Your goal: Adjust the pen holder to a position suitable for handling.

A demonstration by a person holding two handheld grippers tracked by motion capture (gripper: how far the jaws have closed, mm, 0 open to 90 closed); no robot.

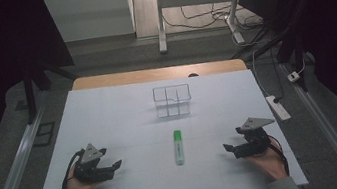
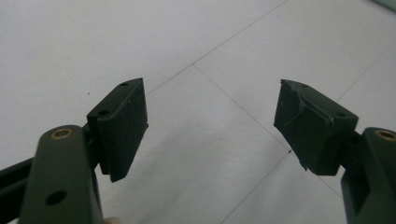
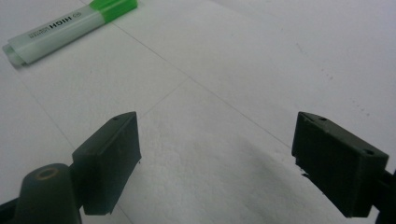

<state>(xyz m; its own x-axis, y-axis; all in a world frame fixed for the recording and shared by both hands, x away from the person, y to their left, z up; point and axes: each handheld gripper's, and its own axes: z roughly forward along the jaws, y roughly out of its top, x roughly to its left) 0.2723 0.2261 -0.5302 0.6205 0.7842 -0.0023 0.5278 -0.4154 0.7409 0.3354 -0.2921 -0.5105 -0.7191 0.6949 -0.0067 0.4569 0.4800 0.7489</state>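
A highlighter pen [image 1: 178, 147] with a pale body and green cap lies on the white table cover [image 1: 120, 122], its cap pointing away from the person. Behind it stands a clear plastic organiser [image 1: 172, 100] with several compartments. My left gripper [image 1: 115, 167] rests near the front left, held in a hand, jaws wide apart and empty [image 2: 210, 126]. At the front right my right gripper [image 1: 227, 149] is open too, nothing between its fingers [image 3: 215, 163]; the highlighter [image 3: 70, 29] lies beyond its jaws at the upper left of the right gripper view.
The white cover ends in a wooden table edge [image 1: 158, 73] at the back. A power strip [image 1: 278, 107] and cables lie on the floor to the right. Desk legs [image 1: 160, 20] stand behind the table.
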